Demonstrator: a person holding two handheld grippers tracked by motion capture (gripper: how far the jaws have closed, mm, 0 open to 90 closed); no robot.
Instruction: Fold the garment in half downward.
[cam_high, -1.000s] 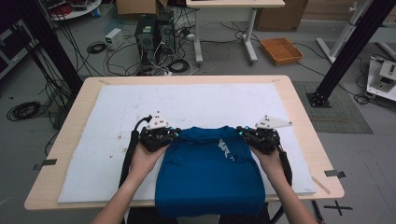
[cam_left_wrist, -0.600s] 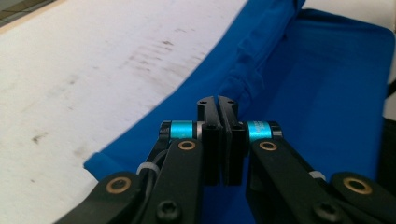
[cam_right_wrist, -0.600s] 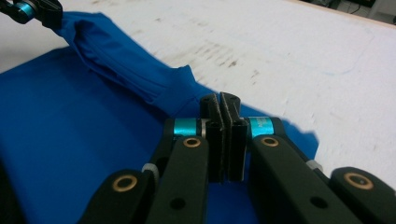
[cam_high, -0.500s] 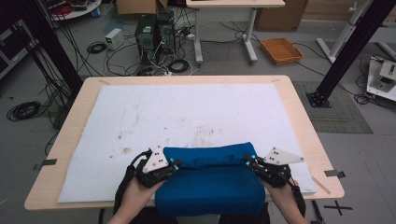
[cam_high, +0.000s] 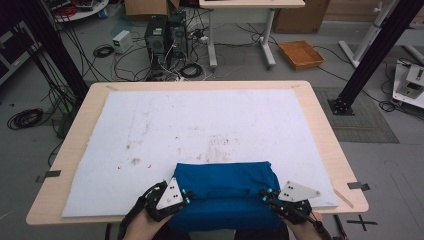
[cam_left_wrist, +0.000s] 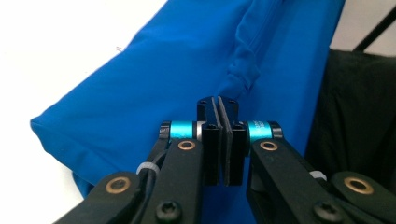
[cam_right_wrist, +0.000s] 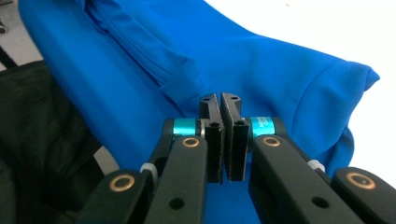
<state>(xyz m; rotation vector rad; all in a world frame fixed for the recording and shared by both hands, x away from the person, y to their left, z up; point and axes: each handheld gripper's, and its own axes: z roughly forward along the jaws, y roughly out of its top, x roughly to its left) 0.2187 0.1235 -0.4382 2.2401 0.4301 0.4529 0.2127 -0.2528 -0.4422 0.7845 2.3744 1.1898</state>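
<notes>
A blue garment (cam_high: 225, 182) lies folded into a wide band at the near edge of the white mat (cam_high: 200, 120), its front hanging over the table's edge. My left gripper (cam_high: 189, 196) sits at the garment's left end and my right gripper (cam_high: 265, 194) at its right end. In the left gripper view the jaws (cam_left_wrist: 218, 105) are pressed together where a bunched seam of the blue cloth (cam_left_wrist: 154, 84) meets their tips. Seen from the right gripper view, that gripper (cam_right_wrist: 220, 100) is likewise closed on a fold of the cloth (cam_right_wrist: 261, 65).
The mat covers most of a light wooden table (cam_high: 320, 125). Beyond the table are computer towers (cam_high: 165, 32), loose cables, an orange tray (cam_high: 301, 53) and black frame posts. The person's dark clothing (cam_left_wrist: 359, 116) is close behind the garment.
Both grippers have come back toward the near edge and lower, drawing the garment's far edge with them. The garment has gone from a long spread shape to a short folded band.
</notes>
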